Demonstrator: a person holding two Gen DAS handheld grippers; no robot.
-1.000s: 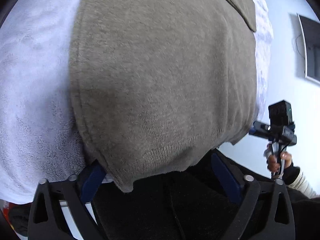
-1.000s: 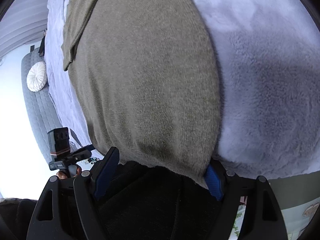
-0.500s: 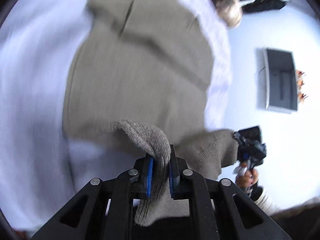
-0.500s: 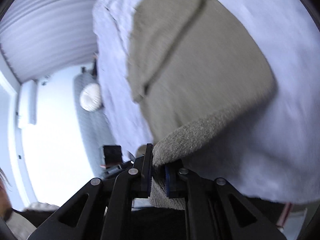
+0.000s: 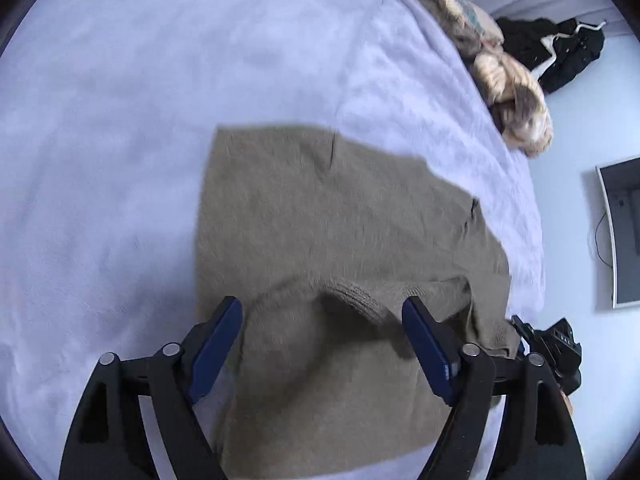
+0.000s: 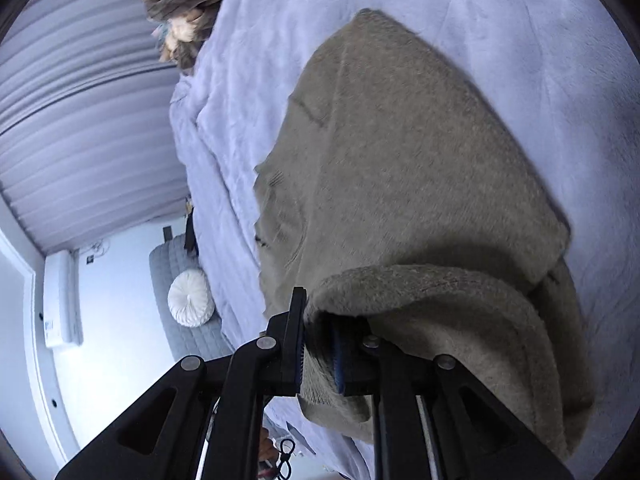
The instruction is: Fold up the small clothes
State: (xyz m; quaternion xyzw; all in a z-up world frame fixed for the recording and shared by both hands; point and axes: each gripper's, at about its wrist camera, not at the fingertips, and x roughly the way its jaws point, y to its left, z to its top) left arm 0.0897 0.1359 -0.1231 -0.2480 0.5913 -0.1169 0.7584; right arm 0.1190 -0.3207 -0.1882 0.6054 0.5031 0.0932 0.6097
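Left view: left gripper [image 5: 322,344] wide open after just opening, holding nothing. Sweater [image 5: 340,220] flat on the blanket [image 5: 120,120], its folded hem lying loose between the jaws, touching neither pad. Lots of bare blanket past the left jaw and far ahead. Blanket edge past the right jaw, clothes pile [image 5: 500,68] far along it. Right gripper [image 5: 560,344] half hidden behind the right jaw.

Right view: right gripper [image 6: 318,344] nearly closed, jaws just easing apart, hem of the sweater [image 6: 400,160] draped between the pads; a firm pinch hard to tell. Blanket [image 6: 540,20] open past the right jaw. Bed edge past the left jaw, cushion [image 6: 188,298] below.
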